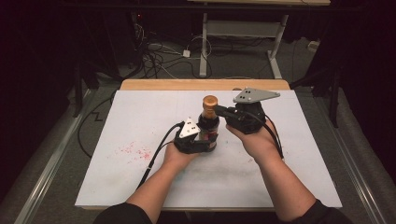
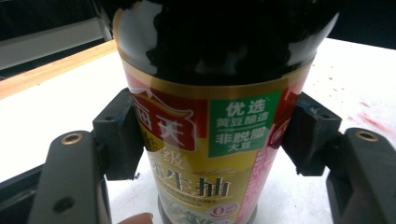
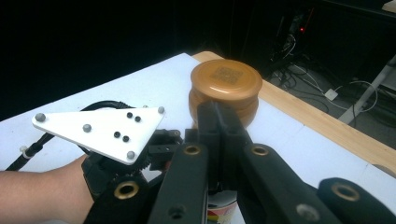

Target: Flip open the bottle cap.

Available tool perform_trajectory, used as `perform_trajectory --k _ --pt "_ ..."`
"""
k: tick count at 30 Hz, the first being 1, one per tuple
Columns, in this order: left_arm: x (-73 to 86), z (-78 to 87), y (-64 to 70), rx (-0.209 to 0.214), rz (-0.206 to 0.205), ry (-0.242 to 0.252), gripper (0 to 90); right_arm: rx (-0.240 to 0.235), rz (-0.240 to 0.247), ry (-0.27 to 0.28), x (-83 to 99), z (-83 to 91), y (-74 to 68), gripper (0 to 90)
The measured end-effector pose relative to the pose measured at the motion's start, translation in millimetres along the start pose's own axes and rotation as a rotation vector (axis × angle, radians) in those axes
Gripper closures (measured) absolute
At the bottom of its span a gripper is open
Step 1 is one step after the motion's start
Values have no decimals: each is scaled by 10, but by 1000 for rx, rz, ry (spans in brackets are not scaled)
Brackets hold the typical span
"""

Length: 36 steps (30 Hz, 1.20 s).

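A dark soy sauce bottle (image 1: 208,127) with a red, green and gold label (image 2: 210,140) stands upright mid-mat. It has a round golden-brown cap (image 1: 209,101) (image 3: 226,81). My left gripper (image 1: 208,139) (image 2: 210,135) is shut on the bottle's lower body, one pad (image 2: 119,135) pressed to each side of the label. My right gripper (image 1: 220,111) (image 3: 217,116) comes in from the right with its jaws shut together. Their tips rest against the near side of the cap, at its lower rim. Whether they pinch any part of it is hidden.
The white mat (image 1: 140,107) carries red stains (image 1: 135,151) left of the bottle. A wooden table edge (image 1: 201,84) runs along the far side of the mat. Beyond it are cables and a desk frame on the floor (image 1: 205,51).
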<state>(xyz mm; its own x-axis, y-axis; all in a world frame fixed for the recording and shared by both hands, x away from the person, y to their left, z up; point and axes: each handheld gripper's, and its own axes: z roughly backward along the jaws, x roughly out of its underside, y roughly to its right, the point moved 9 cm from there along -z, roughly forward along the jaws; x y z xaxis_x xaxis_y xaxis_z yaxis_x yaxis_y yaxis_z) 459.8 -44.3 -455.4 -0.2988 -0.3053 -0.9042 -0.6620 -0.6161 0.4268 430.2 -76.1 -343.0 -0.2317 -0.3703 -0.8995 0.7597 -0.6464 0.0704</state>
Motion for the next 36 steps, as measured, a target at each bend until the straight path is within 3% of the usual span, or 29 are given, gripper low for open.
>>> perform_trajectory --k 8,9,10,14,15,16,17,18,19,20,22,23,29,30,31,32,35,36 --pt "4 2 -2 -3 -5 2 302 12 5 -2 -4 2 1 900" --pt "30 26 -32 -8 -37 -28 301 15 4 -1 -6 2 3 900" --pt "3 4 -6 -3 -3 6 302 15 -1 -1 -8 3 6 900" --pt "5 4 -6 -3 -6 6 302 15 -5 -2 -13 8 24 900" --pt "37 33 -28 6 -53 -33 302 19 -6 -3 -13 9 23 900" --pt "41 35 -31 5 -57 -37 302 24 -2 -3 -14 8 23 900" --pt "6 1 -6 -4 -7 7 302 27 -2 -3 -14 7 24 900" --pt "37 30 -26 3 -52 -32 302 27 -5 -3 -14 7 25 900" --pt "40 34 -28 3 -57 -34 302 27 -4 -3 -14 7 23 900" --pt "8 3 -5 -5 -9 6 302 27 -3 -3 -14 8 19 900" --pt "11 7 -5 -1 -14 4 306 32 -1 -3 -16 6 13 900" --pt "29 28 -21 8 -44 -23 306 31 -1 -3 -18 4 10 900" --pt "-6 11 -35 10 6 11 307 42 8 -12 -50 -28 10 900" --pt "1 7 -23 14 -1 13 307 42 -2 8 -66 -37 17 900" --pt "18 2 -7 13 -19 7 306 14 -49 106 -219 37 14 900" --pt "24 0 9 21 -21 9 306 14 -49 106 -219 37 14 900" --pt "22 7 -1 14 -11 5 302 40 24 123 -419 148 -71 900" --pt "6 14 -17 12 8 9 300 43 33 132 -456 177 -85 900"
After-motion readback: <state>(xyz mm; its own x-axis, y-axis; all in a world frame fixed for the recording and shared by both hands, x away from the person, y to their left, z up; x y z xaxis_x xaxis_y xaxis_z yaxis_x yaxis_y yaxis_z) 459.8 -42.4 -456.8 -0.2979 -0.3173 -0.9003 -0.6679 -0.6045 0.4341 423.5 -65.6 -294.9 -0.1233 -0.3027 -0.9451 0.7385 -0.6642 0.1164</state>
